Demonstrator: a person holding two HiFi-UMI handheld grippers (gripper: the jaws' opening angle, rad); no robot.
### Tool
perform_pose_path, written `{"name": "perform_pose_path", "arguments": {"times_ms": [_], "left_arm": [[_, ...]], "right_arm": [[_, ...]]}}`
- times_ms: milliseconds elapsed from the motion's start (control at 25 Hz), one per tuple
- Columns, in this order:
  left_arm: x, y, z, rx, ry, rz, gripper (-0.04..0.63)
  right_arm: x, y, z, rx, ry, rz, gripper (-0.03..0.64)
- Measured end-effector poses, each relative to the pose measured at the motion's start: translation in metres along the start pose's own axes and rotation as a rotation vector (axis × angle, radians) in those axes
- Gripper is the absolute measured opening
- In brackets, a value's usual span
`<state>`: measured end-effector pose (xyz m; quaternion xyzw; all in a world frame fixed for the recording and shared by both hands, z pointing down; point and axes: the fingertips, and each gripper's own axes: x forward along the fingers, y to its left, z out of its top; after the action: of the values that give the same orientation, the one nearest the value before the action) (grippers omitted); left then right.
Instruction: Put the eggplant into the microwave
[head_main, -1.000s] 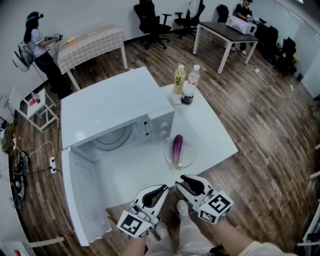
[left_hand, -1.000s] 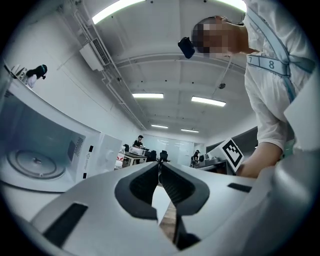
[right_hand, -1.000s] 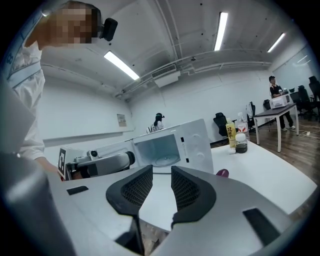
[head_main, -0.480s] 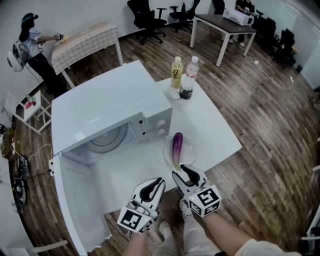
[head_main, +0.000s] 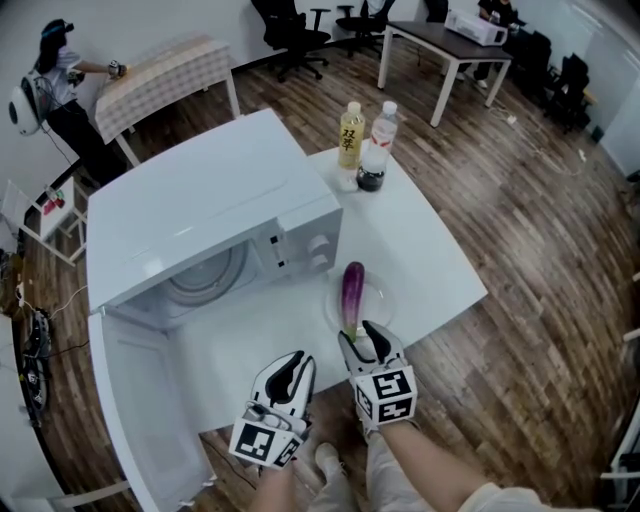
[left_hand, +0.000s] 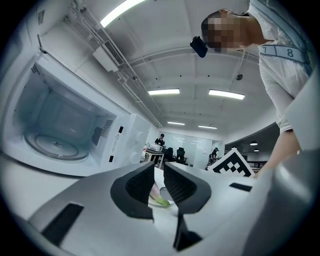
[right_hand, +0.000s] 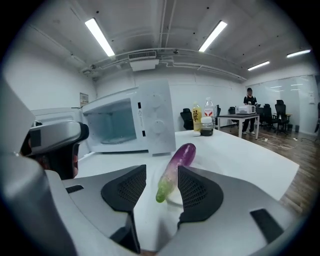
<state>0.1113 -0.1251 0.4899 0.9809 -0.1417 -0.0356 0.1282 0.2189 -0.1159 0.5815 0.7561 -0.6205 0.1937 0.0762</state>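
Note:
A purple eggplant (head_main: 352, 288) with a green stem end lies on a glass plate (head_main: 378, 302) on the white table, just right of the microwave (head_main: 200, 215). The microwave's door (head_main: 130, 400) hangs wide open at the left and its cavity (left_hand: 55, 130) holds only the turntable. My right gripper (head_main: 361, 336) is at the stem end; its jaws have just been opening and now stand wide on either side of the eggplant (right_hand: 180, 157), with the pads off it. My left gripper (head_main: 294, 364) hovers beside it at the table's near edge, jaws a narrow gap apart and holding nothing.
Two bottles, one yellow (head_main: 350, 135) and one clear (head_main: 378, 148), stand at the table's far corner. A bare stretch of table (head_main: 430, 255) lies right of the plate. Farther off are desks, office chairs and a person (head_main: 50, 75) at the left.
Both grippers have moved forward toward the table. The right one has dropped to the eggplant's stem end and its jaws have spread wider.

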Motion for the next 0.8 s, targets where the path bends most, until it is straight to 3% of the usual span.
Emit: {"name": "perform_pose_path", "arguments": {"times_ms": [320,560,640,800], "left_arm": [[-0.003,0.012,-0.007,-0.023,-0.005,0.063,0.049],[-0.006,0.012,-0.011,-0.03,0.004,0.065,0.049],[-0.007,0.012,-0.01,-0.031,0.004,0.065,0.049],[-0.012,0.012,-0.005,-0.03,-0.003,0.066,0.049]], "right_arm": [[0.019,-0.008,-0.016,0.044,0.071,-0.045,0.206],[0.024,-0.012,-0.025,-0.008,0.148,-0.085,0.199],[0.023,-0.016,-0.027,-0.02,0.164,-0.099,0.156],[0.018,-0.02,-0.027,-0.056,0.176,-0.097,0.149]]}}
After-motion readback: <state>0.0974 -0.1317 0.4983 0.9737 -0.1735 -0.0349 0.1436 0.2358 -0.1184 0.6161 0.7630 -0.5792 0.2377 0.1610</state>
